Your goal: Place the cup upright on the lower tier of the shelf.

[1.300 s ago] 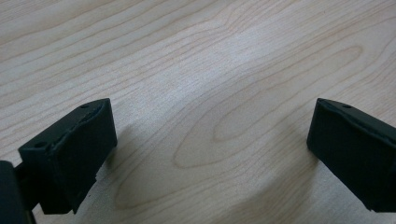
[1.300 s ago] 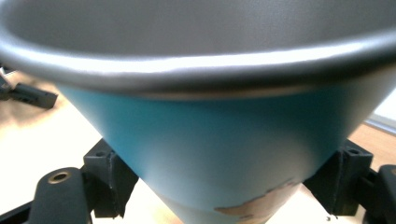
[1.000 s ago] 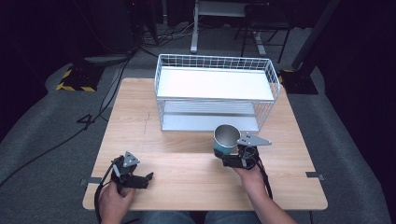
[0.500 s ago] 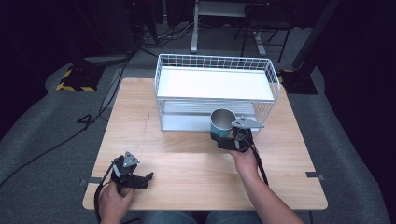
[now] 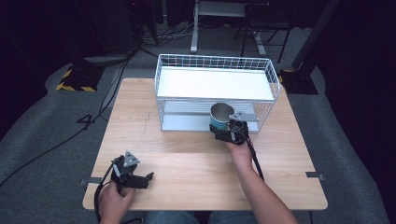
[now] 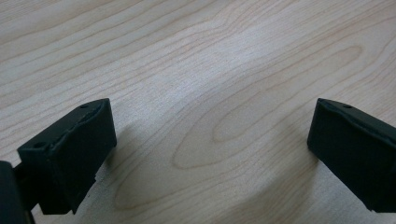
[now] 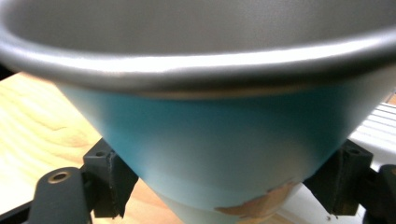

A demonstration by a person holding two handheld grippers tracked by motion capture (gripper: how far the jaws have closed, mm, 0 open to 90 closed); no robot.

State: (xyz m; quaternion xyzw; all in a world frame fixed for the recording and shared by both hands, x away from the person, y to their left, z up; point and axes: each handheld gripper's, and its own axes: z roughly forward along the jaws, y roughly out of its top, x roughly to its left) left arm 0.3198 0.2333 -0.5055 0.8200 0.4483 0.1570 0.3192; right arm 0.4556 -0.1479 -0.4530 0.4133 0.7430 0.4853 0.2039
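A teal cup (image 5: 219, 115) with a metal rim is held upright in my right gripper (image 5: 225, 130), just at the open front of a white wire rack (image 5: 215, 83) with two shelves. In the right gripper view the cup (image 7: 205, 140) sits between both black jaws, which are shut on its lower body. My left gripper (image 5: 145, 179) rests low near the table's front left corner, jaws spread wide apart. In the left gripper view its open fingers (image 6: 70, 149) frame bare wood grain.
The wooden table (image 5: 187, 163) has open room between the two hands. The rack's lower shelf (image 5: 187, 122) lies right behind the cup. Dark floor with cables and a yellow-black striped block (image 5: 74, 77) surrounds the table.
My right gripper has carried the cup forward and a little left, up to the front of the rack's lower shelf. The left gripper has stayed put.
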